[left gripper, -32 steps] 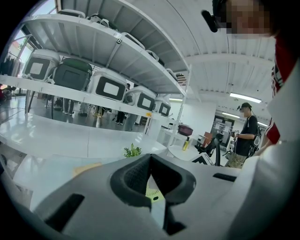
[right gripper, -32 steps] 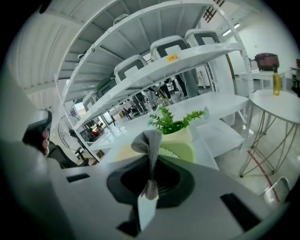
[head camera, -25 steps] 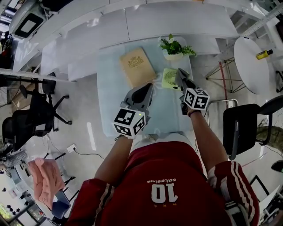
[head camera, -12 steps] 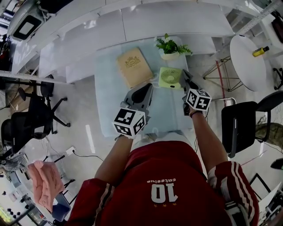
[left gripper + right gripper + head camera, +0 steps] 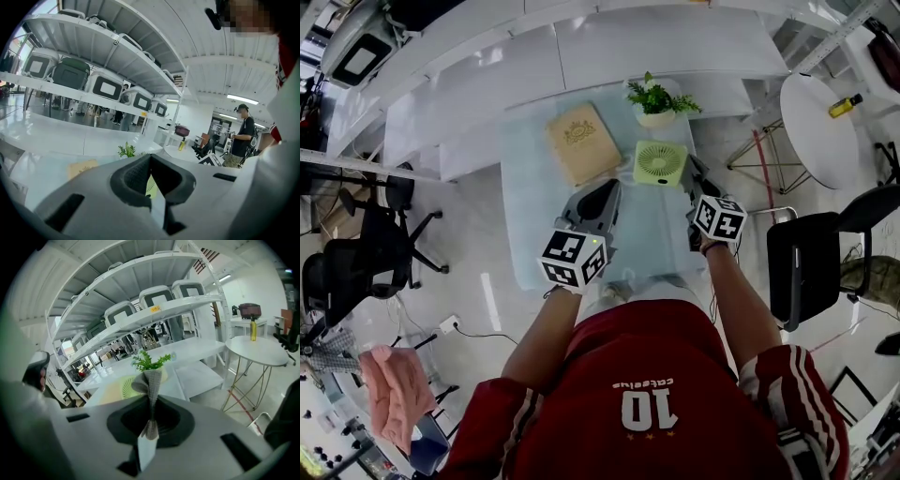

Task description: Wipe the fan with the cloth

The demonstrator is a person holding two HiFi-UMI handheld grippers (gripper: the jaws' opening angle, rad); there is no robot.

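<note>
The fan [image 5: 659, 162] is sitting near the far right corner of the tabletop [image 5: 534, 220]. It is a pale green square block with a round, fine-ribbed grille facing up. It is lying just in front of the potted plant [image 5: 661, 101] and beside the tan hardcover book [image 5: 581, 141], which bears a gilt emblem.

The right gripper [image 5: 693, 172] is hovering just off the fan's right edge. Only its own view is showing what it carries: its jaws are pinching a grey woven cloth [image 5: 151, 379], whose folded end is standing up in a soft curl above the right gripper [image 5: 151, 404].

The left gripper [image 5: 607, 189] is hanging over the middle of the tabletop. Its view is showing its ribbed dark pads [image 5: 136, 176] pressed together with nothing between them.

A second ago the right gripper was overlapping the fan's right edge. It is now drawing back, leaving the whole grille showing, while the left gripper is staying put.
</note>
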